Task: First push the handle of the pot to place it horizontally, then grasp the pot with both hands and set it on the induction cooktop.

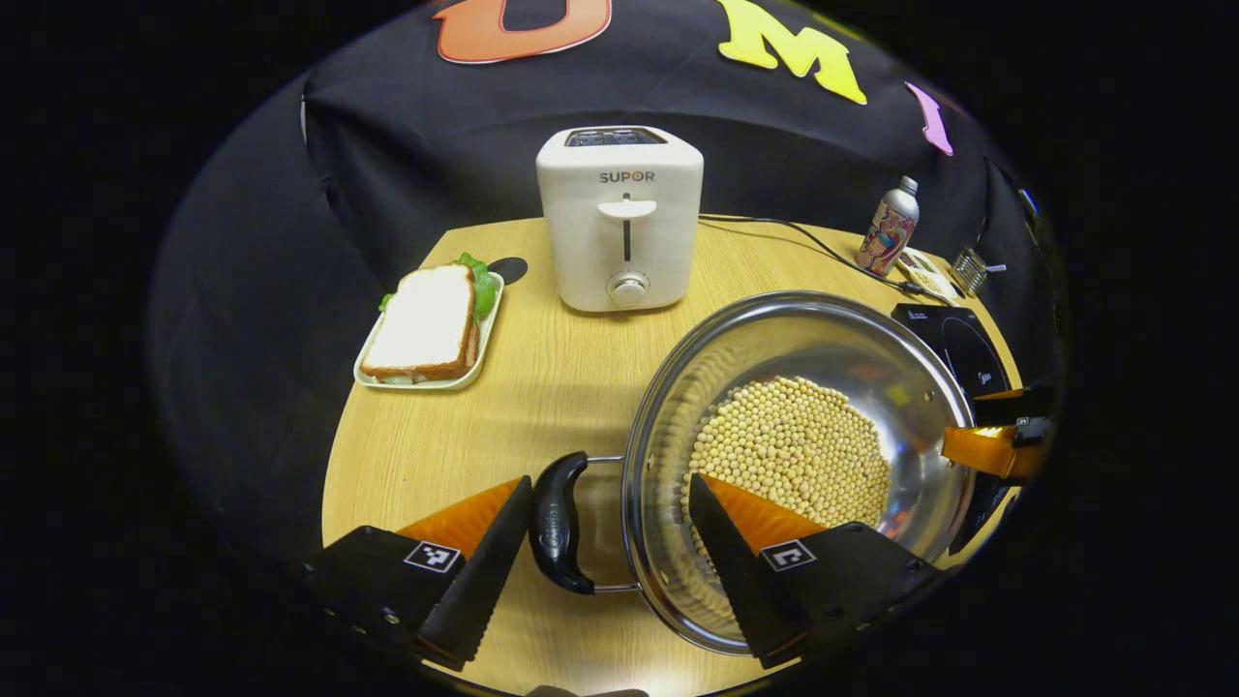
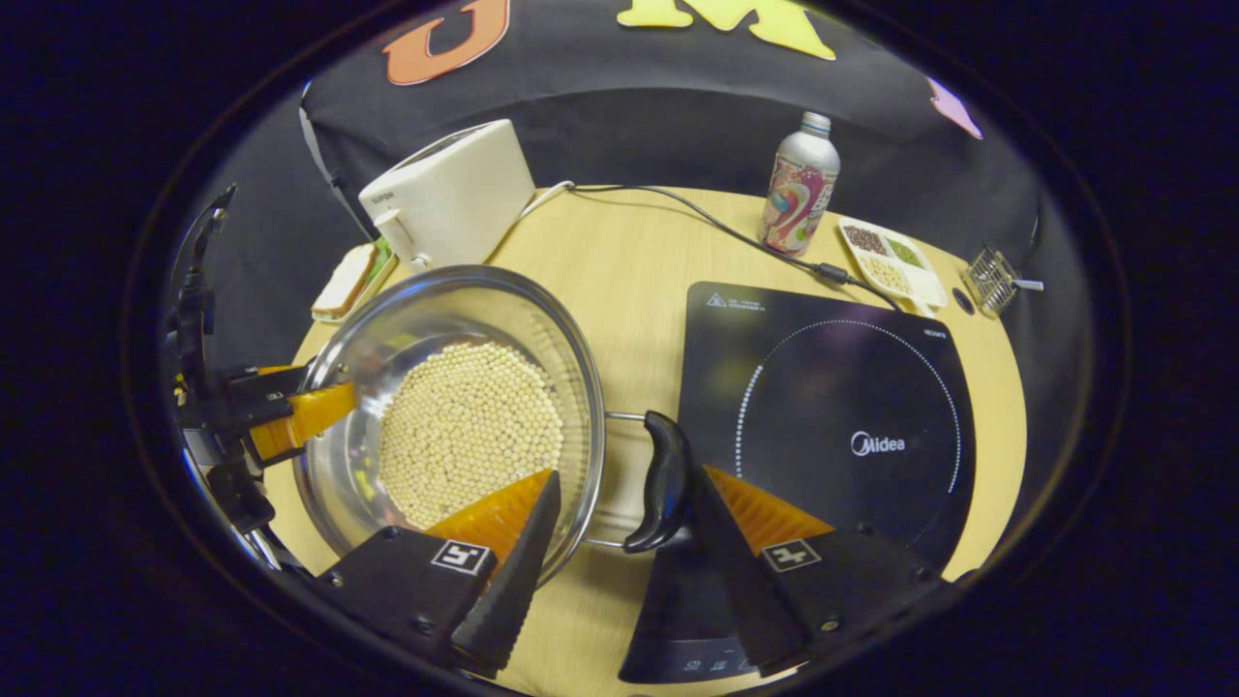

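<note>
We see a pot of polished, mirror-bright metal with glossy black plastic handles. The table looks like pale, smooth matt wood. The induction cooktop has a glossy black glass-like face; the toaster is smooth cream plastic.

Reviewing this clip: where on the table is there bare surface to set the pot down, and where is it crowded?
The induction cooktop top is bare, right beside the pot. Bare wood lies between the toaster, sandwich plate and pot, and behind the cooktop along the cable. The far right edge is crowded: bottle, bean tray, small wire basket.
</note>
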